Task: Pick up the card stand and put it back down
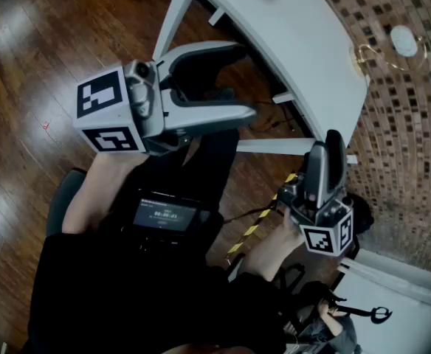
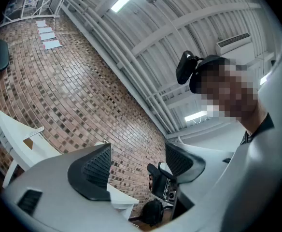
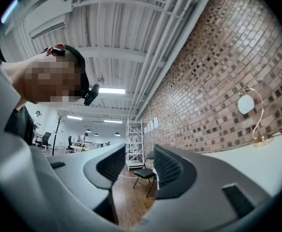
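Observation:
A gold wire stand (image 1: pixel 378 54) carrying a white round disc (image 1: pixel 404 41) sits on the far right end of the white table (image 1: pixel 289 28). The right gripper view shows it too, as a stand (image 3: pixel 257 122) at the right edge. My left gripper (image 1: pixel 243 81) is held over my lap with its jaws wide apart and pointing toward the table; nothing lies between them (image 2: pixel 138 166). My right gripper (image 1: pixel 326 142) hovers low at the right, below the table's edge and well short of the stand. Its jaws stand apart and empty (image 3: pixel 136 166).
A brick wall (image 1: pixel 400 146) runs behind the table, and the floor (image 1: pixel 46 43) is dark wood. A device with a lit screen (image 1: pixel 164 216) rests on my lap. A black-and-yellow strip (image 1: pixel 256 223) lies under the table. A black chair (image 3: pixel 143 174) and white shelving (image 3: pixel 133 144) stand farther off.

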